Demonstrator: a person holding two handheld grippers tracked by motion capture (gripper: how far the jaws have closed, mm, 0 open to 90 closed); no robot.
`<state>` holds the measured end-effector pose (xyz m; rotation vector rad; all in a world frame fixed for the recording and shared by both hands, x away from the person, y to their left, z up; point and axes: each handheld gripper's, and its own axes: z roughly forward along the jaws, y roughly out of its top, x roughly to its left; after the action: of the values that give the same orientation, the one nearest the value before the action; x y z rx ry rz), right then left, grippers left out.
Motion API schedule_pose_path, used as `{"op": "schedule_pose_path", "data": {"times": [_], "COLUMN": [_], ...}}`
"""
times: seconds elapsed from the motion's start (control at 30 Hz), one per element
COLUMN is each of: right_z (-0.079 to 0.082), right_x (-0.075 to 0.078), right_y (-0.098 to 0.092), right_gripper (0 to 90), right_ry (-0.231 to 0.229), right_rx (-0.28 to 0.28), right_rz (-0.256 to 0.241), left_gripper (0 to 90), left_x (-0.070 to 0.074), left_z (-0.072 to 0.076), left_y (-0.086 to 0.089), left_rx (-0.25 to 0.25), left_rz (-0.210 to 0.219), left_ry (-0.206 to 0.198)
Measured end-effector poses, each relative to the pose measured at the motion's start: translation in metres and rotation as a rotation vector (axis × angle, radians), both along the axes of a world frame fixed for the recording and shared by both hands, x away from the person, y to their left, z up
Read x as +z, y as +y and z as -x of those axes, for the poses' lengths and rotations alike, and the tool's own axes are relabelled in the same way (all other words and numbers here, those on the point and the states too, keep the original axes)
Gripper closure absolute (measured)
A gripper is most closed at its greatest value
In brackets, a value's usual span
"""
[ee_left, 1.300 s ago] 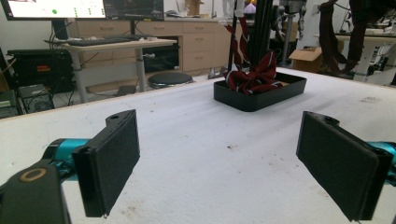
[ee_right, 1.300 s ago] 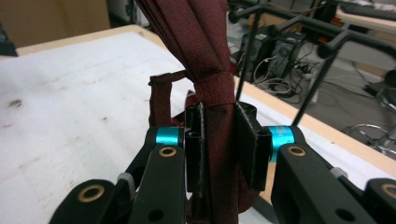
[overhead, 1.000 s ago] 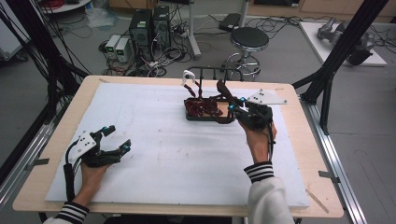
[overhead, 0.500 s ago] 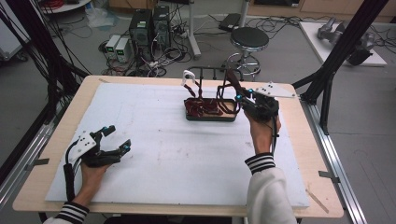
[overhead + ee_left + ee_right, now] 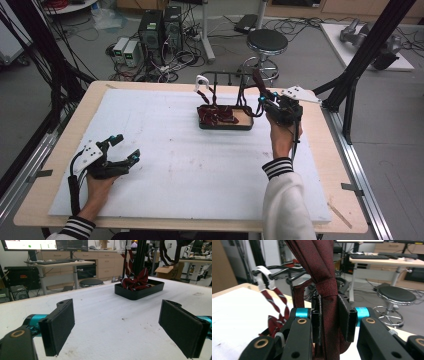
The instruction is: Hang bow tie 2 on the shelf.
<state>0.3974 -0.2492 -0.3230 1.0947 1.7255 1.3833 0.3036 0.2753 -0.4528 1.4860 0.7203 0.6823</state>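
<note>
A black tray point(image 5: 225, 126) holding dark red ties point(image 5: 216, 116) sits at the table's back middle, also seen ahead as the tray point(image 5: 140, 291) in the left gripper view. Behind it stands a black rack point(image 5: 227, 75) with a white clip point(image 5: 201, 83) from which a striped tie point(image 5: 277, 302) hangs. My right gripper point(image 5: 265, 100) is raised by the tray's right end, shut on a plain dark red tie point(image 5: 322, 265) that runs up between its pads point(image 5: 331, 317). My left gripper point(image 5: 126, 147) rests open at the front left, nothing between its pads point(image 5: 117, 327).
A white foam sheet point(image 5: 165, 165) covers most of the wooden table. A round stool point(image 5: 267, 42) stands on the floor behind the table, with computers and cables point(image 5: 160, 30) further left. Black frame posts point(image 5: 360, 70) rise at the table's right.
My right gripper has moved right and toward the back with the dark red tie, from over the tray to its right end by the rack. The left gripper stays still.
</note>
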Motion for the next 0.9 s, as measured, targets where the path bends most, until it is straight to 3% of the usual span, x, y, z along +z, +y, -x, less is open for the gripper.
{"op": "schedule_pose_path", "data": {"times": [0.17, 0.53, 0.9], "right_z": [-0.004, -0.016, -0.031], "right_x": [-0.003, 0.0, -0.01], "right_y": [-0.002, -0.006, -0.012], "right_gripper": [74.7, 74.7, 74.6], "right_ry": [0.002, 0.003, 0.053], "right_rx": [-0.018, -0.064, -0.098], "right_rz": [-0.023, -0.026, -0.065], "left_gripper": [13.7, 13.7, 13.7], "left_x": [0.0, 0.0, 0.0], "left_z": [0.0, 0.001, 0.001], "left_y": [0.0, 0.0, 0.0], "left_rx": [0.001, 0.002, 0.002], "left_rz": [0.003, 0.0, 0.001], "left_ry": [0.0, -0.003, -0.002]}}
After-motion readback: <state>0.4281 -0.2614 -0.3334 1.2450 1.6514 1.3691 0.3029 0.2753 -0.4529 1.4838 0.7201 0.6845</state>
